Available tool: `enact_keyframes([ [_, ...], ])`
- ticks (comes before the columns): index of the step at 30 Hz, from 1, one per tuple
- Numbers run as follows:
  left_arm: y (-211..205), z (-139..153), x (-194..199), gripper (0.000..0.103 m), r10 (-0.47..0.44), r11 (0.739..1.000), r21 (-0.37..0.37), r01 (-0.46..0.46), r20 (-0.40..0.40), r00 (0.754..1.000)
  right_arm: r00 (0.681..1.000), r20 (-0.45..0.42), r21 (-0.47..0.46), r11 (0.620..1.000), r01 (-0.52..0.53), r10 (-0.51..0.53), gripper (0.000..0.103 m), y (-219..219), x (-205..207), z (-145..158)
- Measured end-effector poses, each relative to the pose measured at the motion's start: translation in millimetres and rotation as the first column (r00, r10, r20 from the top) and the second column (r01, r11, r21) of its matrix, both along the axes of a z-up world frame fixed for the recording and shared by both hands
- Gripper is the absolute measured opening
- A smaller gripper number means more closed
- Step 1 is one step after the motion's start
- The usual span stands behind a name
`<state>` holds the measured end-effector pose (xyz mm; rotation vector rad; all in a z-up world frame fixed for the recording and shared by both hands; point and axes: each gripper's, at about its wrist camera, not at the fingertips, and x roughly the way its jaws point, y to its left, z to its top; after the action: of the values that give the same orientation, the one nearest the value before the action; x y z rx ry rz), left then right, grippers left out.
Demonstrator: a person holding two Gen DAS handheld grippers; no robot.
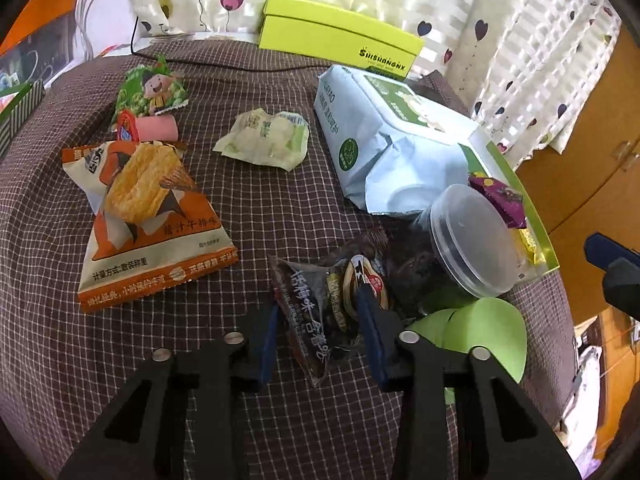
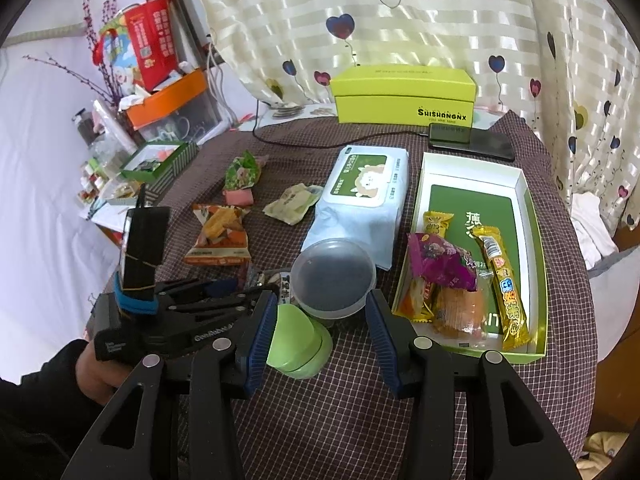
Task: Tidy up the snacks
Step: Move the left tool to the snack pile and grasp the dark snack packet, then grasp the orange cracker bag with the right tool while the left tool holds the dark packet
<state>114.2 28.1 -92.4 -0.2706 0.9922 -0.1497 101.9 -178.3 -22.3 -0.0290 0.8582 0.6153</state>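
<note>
Dark plum packet (image 1: 320,312) between left gripper (image 1: 320,312) jaws, right gripper (image 2: 322,312) jaws wide.

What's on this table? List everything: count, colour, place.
dark packet: one, black-brown, near edge, between left tongs
orange packet: one, orange-white, left
green packet: one, far left
pink roll: one, beside green packet
pale wrapper: one, cream-green, centre
wipes pack: one, light blue, centre
jar: one, clear, dark contents, before wipes
green disc: one, light green, near jar
tray: one, white-green, right
purple packet: one, in tray
yellow stick: one, in tray
lime box: one, back
phone: one, black, back
left tongs: open, astride dark packet
right tongs: open, by jar
</note>
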Motion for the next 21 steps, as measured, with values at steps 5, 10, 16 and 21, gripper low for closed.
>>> enact_keyframes([
  [5,14,7,-10,0.028,0.016,1.0,-0.027,-0.016,0.022,1.0,1.0,0.002,0.002,1.0,0.004,-0.004,0.045,1,1,0],
  [10,27,14,-23,0.026,0.042,0.999,-0.037,-0.04,0.04,0.998,1.0,0.002,0.0,1.0,-0.003,0.003,0.045,7,2,1],
  [16,43,25,-38,0.025,0.074,0.996,-0.047,-0.071,0.068,0.995,1.0,0.01,-0.001,1.0,-0.029,0.029,0.045,22,3,5],
  [21,61,31,-50,0.025,0.11,0.993,-0.056,-0.105,0.09,0.99,0.998,0.003,-0.004,0.998,-0.058,0.058,0.045,45,9,4],
])
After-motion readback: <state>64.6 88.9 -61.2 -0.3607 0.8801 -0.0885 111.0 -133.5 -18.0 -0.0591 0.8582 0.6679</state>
